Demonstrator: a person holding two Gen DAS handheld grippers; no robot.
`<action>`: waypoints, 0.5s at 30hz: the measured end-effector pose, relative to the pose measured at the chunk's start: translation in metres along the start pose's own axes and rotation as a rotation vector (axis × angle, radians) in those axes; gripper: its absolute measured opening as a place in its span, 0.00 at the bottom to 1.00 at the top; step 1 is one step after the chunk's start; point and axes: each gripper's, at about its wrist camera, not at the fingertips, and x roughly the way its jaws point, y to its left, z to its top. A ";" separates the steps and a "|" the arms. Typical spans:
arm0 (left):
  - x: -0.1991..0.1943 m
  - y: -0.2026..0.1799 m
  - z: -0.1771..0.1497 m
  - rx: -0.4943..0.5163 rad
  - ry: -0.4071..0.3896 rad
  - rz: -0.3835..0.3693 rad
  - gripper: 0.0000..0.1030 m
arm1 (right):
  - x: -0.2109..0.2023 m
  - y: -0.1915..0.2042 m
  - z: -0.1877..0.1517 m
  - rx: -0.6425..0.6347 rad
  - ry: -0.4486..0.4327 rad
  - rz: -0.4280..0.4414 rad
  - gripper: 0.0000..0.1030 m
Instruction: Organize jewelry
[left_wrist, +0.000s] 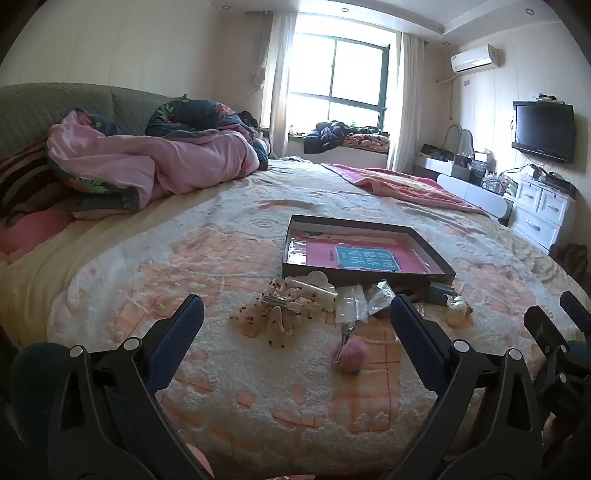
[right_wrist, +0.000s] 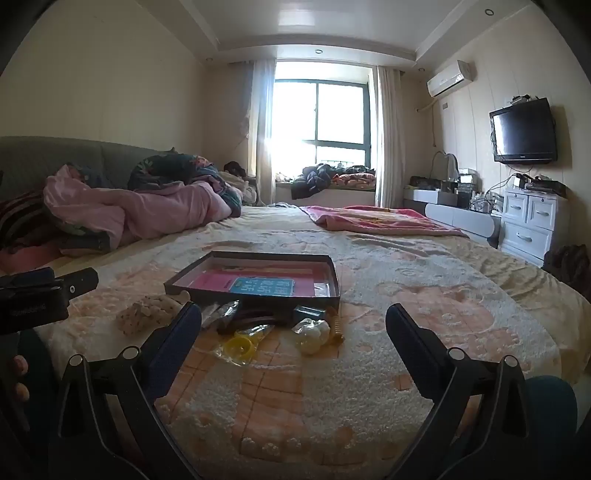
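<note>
Both grippers (left_wrist: 297, 310) (right_wrist: 293, 319) (fingers spread) face jewelry (left_wrist: 314, 299) beside box (left_wrist: 369, 230).

Wide bed (left_wrist: 147, 258) under a peach-and-cream fleece cover, shallow dark tray (left_wrist: 364, 248) at its centre, hair clips and bagged trinkets (left_wrist: 321, 295) just before the tray, pink pompom clip (left_wrist: 351, 350) nearer still, rumpled pink quilt (left_wrist: 147, 162) far left of the tray

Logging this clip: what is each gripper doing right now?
Left gripper: open, holding nothing.
Right gripper: open, holding nothing.
</note>
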 end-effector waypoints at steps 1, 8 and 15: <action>0.000 0.000 0.000 -0.001 -0.002 -0.002 0.90 | 0.000 0.000 0.000 -0.004 -0.002 -0.001 0.94; 0.000 -0.001 0.000 0.004 -0.006 -0.002 0.90 | 0.000 0.000 0.001 -0.006 0.001 0.000 0.94; 0.000 0.005 0.002 0.000 -0.009 0.000 0.90 | 0.000 0.000 0.001 -0.003 0.004 0.000 0.94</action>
